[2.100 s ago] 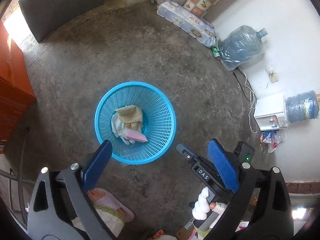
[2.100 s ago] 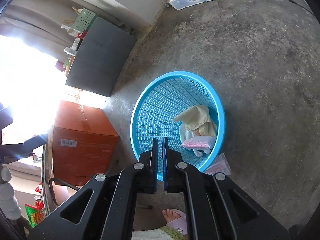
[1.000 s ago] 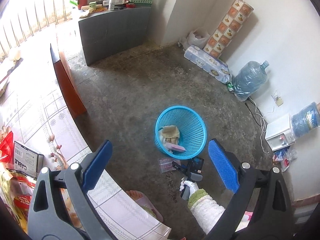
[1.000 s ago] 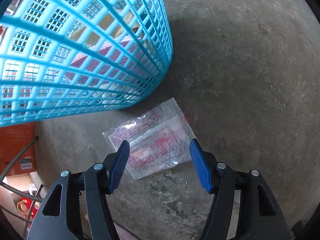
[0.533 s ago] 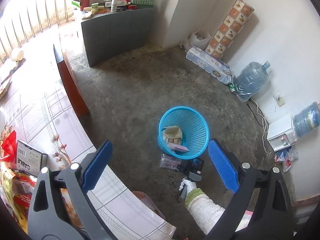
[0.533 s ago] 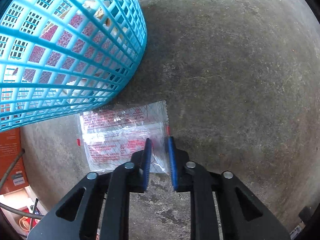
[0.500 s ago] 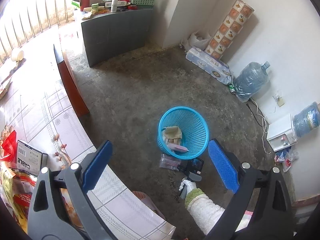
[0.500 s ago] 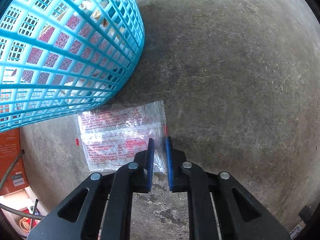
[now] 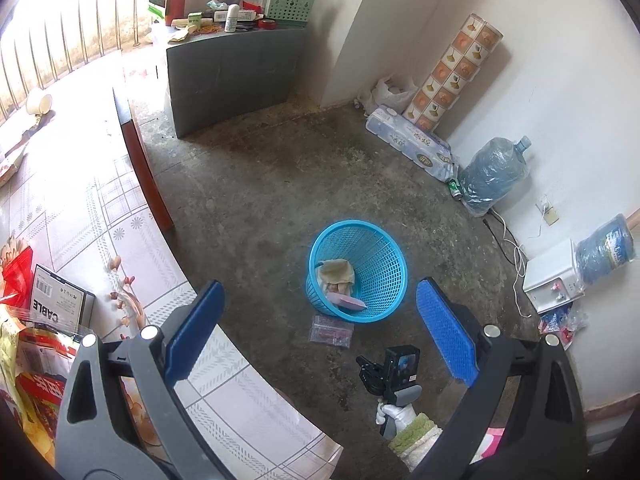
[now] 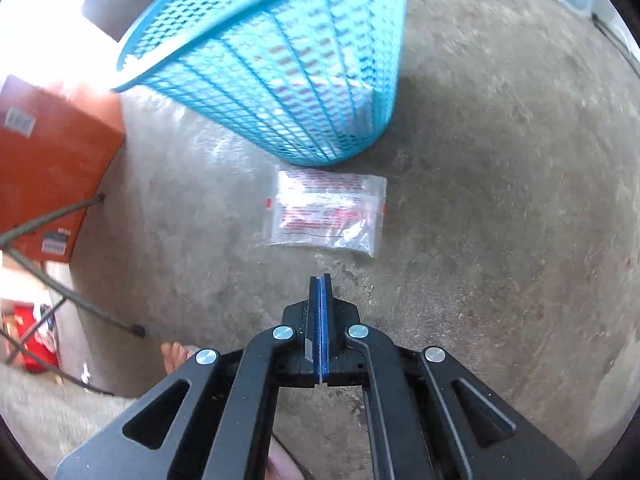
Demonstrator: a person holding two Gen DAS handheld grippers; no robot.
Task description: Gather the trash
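Observation:
A clear plastic wrapper with red print (image 10: 326, 214) lies flat on the concrete floor just in front of the blue mesh basket (image 10: 280, 60). My right gripper (image 10: 320, 280) hangs above the floor, short of the wrapper, with its blue pads pressed together and nothing between them. In the left wrist view the basket (image 9: 384, 240) holds crumpled paper and a pink packet, the wrapper (image 9: 332, 330) lies by its base, and the right gripper (image 9: 366, 366) shows small below it. My left gripper (image 9: 316, 340) is high over the room, jaws wide open and empty.
An orange cabinet (image 10: 48, 160) and metal table legs (image 10: 60, 292) stand left of the basket. A tiled tabletop (image 9: 100, 240) with snack bags and a box fills the left. Water jugs (image 9: 492, 172), a tissue pack (image 9: 412, 148) and cables line the far wall. A bare foot (image 10: 176, 354) is near.
My right gripper shut at the wrapper's edge, then rose and pulled back with nothing in it; the wrapper stays on the floor. The left gripper barely shifted.

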